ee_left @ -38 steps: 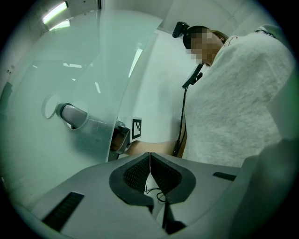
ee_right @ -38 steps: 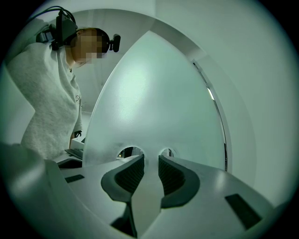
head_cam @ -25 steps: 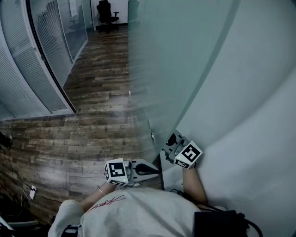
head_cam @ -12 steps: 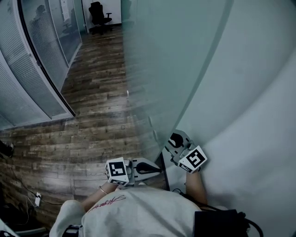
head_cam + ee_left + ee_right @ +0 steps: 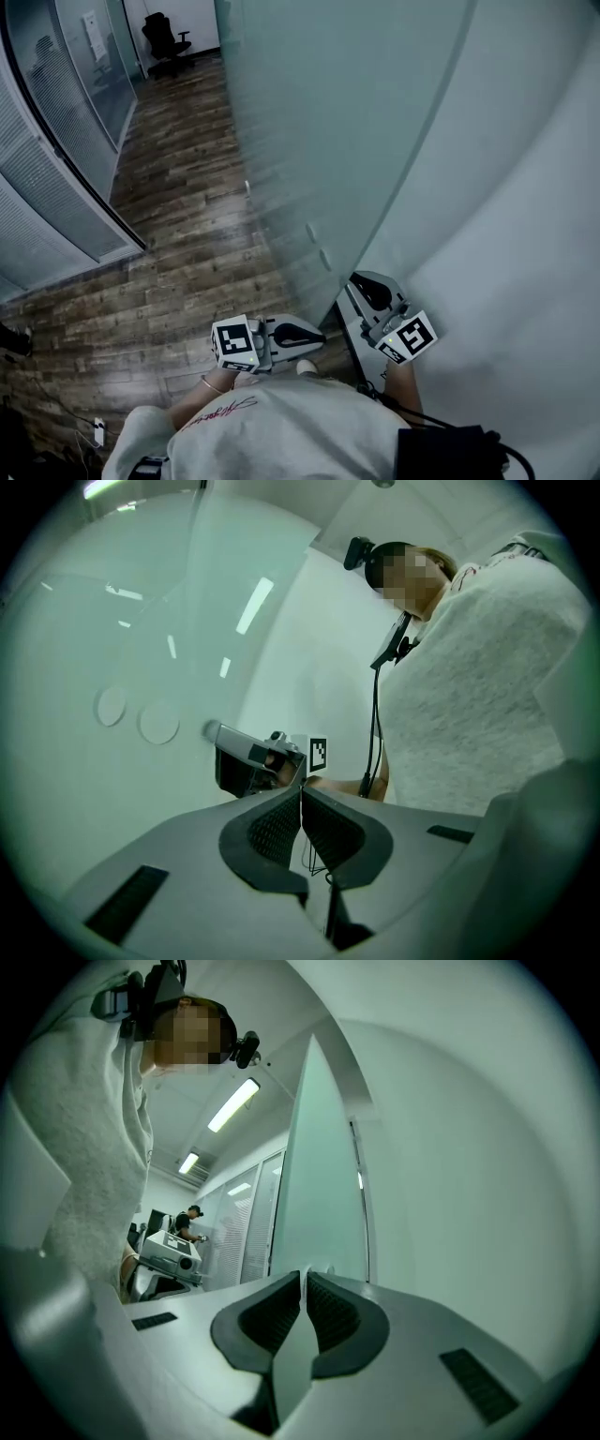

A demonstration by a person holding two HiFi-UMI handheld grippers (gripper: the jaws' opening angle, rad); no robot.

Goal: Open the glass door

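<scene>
Grainy wood planks (image 5: 178,197) cover the floor at left. My left gripper (image 5: 314,337) is empty, its ribbed black pads pressed together. The frosted glass door (image 5: 337,112) stands as a smooth, pale-green slab. Just beside its edge my right gripper (image 5: 364,284) is closing with nothing between its jaws.

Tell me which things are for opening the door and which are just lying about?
For the job: glass door; right gripper, jaws closing, nothing between them; left gripper.
Just lying about: office chair; white plug on the floor.
</scene>
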